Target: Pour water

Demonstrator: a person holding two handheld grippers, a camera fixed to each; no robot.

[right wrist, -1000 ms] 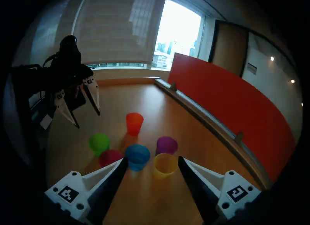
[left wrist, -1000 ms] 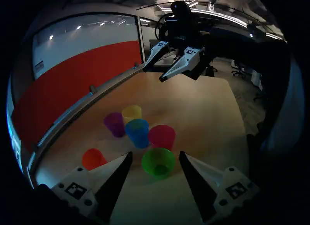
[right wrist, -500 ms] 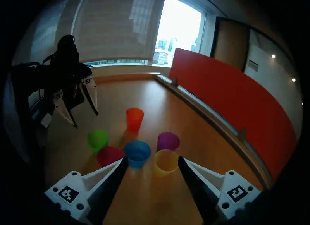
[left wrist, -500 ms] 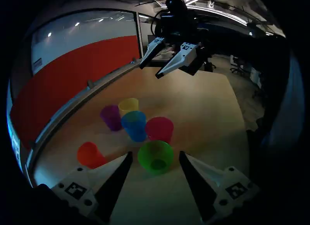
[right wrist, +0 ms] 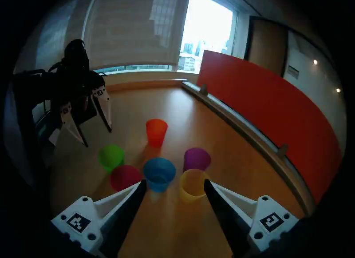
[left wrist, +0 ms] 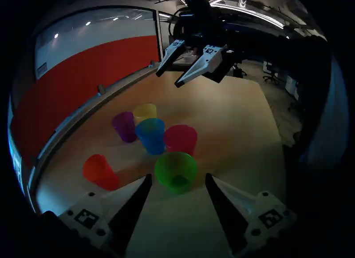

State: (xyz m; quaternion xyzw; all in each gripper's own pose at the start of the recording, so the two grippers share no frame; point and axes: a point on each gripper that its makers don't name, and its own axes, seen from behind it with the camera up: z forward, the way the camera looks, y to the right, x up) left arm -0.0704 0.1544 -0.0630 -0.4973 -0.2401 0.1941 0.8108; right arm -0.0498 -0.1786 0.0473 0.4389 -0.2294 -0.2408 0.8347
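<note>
Left gripper view: looks along the left gripper (left wrist: 177, 175), jaws spread wide and closed on nothing. Finds the blue cup (left wrist: 151, 134) upright on the bench (left wrist: 235, 125), in the middle of a cluster. Close against the blue cup: magenta cup (left wrist: 180, 139) to its right, purple cup (left wrist: 124, 126) to its left, yellow cup (left wrist: 145, 111) just behind. Nearer than the blue cup, green cup (left wrist: 176, 171), framed between the two fingers and apart from both. Left of the blue cup and nearer, orange cup (left wrist: 100, 171), standing alone. Far beyond the blue cup, above the bench, right gripper (left wrist: 167, 80), jaws wide. Cannot tell whether any cup holds water.

Right gripper view: looks along the right gripper (right wrist: 174, 182), jaws wide, nothing held. Blue cup (right wrist: 159, 173) just ahead on the bench (right wrist: 177, 107). Just right of the blue cup, yellow cup (right wrist: 193, 184), between the fingertips. Behind and right of the blue cup, purple cup (right wrist: 196, 159). Just left of it, magenta cup (right wrist: 125, 177); farther left and behind, green cup (right wrist: 111, 156). Well behind the blue cup, orange cup (right wrist: 156, 131). Up and left of the blue cup, left gripper (right wrist: 96, 137), jaws parted wide.
</note>
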